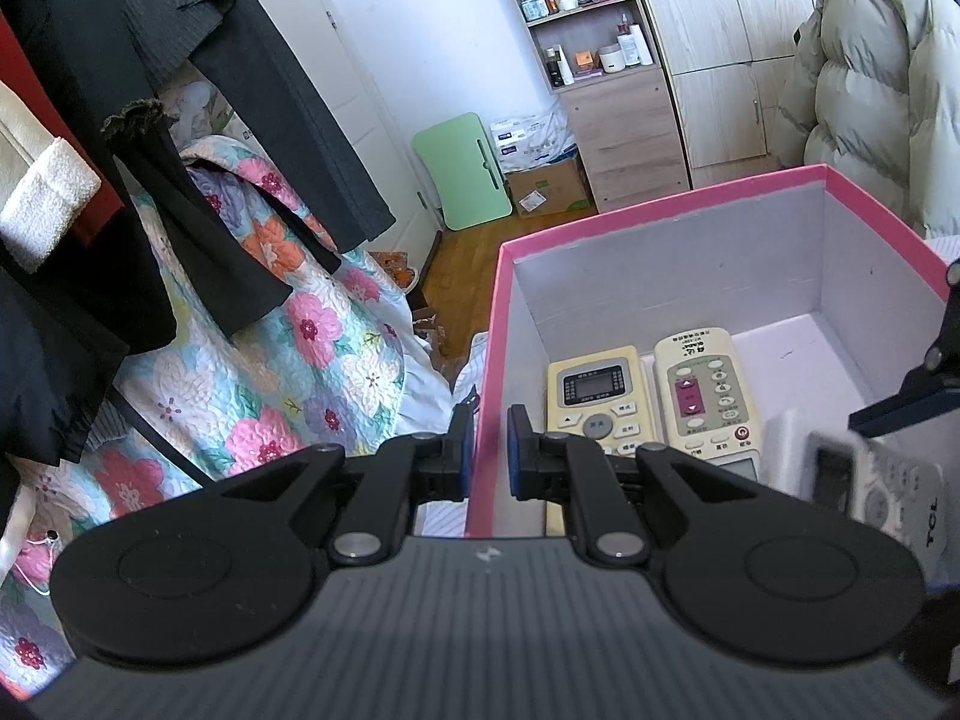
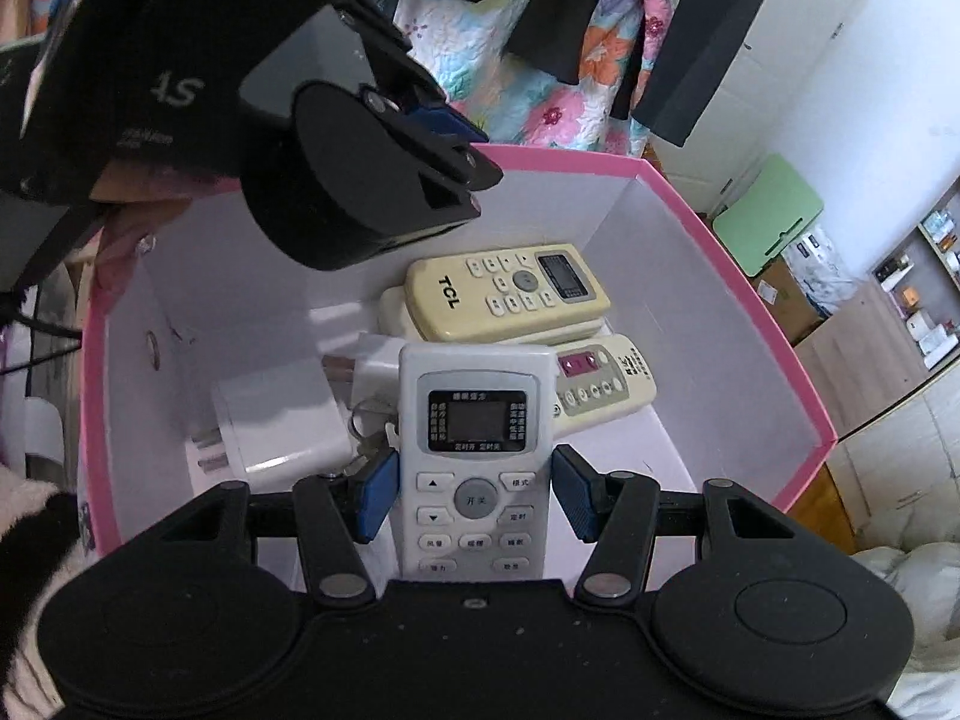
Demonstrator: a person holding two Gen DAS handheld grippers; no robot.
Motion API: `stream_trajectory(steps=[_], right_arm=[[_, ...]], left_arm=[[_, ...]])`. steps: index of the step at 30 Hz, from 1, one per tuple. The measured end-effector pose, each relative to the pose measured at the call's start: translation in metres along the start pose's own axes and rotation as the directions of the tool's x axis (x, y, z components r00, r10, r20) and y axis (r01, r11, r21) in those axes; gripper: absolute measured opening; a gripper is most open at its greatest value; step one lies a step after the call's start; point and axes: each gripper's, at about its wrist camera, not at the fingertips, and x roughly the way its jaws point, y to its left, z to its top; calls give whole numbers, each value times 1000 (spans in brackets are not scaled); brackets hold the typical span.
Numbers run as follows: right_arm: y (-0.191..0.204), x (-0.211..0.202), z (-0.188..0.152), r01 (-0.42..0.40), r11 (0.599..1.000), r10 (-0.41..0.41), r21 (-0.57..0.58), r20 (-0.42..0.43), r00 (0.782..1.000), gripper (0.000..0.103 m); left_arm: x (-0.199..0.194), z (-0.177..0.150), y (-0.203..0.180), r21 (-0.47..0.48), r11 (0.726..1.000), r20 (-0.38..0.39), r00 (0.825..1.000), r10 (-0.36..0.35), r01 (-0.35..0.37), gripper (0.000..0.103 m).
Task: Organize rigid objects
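A pink-rimmed box [image 1: 660, 210] with white inside holds several air-conditioner remotes. My left gripper [image 1: 487, 450] is shut on the box's left wall, one pad on each side. It also shows in the right wrist view [image 2: 462, 144] on the far rim. My right gripper [image 2: 474, 495] is inside the box [image 2: 750, 312], shut on a white remote [image 2: 474, 456] held flat. A cream TCL remote [image 2: 504, 294] lies stacked on another; a third remote [image 2: 600, 384] lies beside it. A white plug adapter [image 2: 282, 426] and keys [image 2: 366, 420] lie at left.
A floral quilt [image 1: 288, 360] and dark hanging clothes [image 1: 180, 150] are left of the box. A green folding table [image 1: 462, 174], cardboard boxes and a wooden shelf cabinet [image 1: 606, 78] stand across the wood floor. A puffy coat [image 1: 870, 90] hangs at right.
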Motion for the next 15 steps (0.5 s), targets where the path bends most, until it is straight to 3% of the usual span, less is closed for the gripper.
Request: stream_trajectory(steps=[5, 10, 15], right_arm=[[-16, -22, -10, -3, 982, -18, 191, 109, 994, 65], [-28, -63, -35, -48, 896, -58, 442, 222, 973, 65], [-23, -96, -60, -38, 845, -135, 533, 281, 950, 65]], left_arm=[[-1, 0, -1, 1, 1000, -1, 1000, -2, 2, 11], [-1, 0, -2, 6, 1000, -4, 1000, 2, -2, 11], [0, -1, -2, 10, 1000, -14, 1000, 6, -6, 11]])
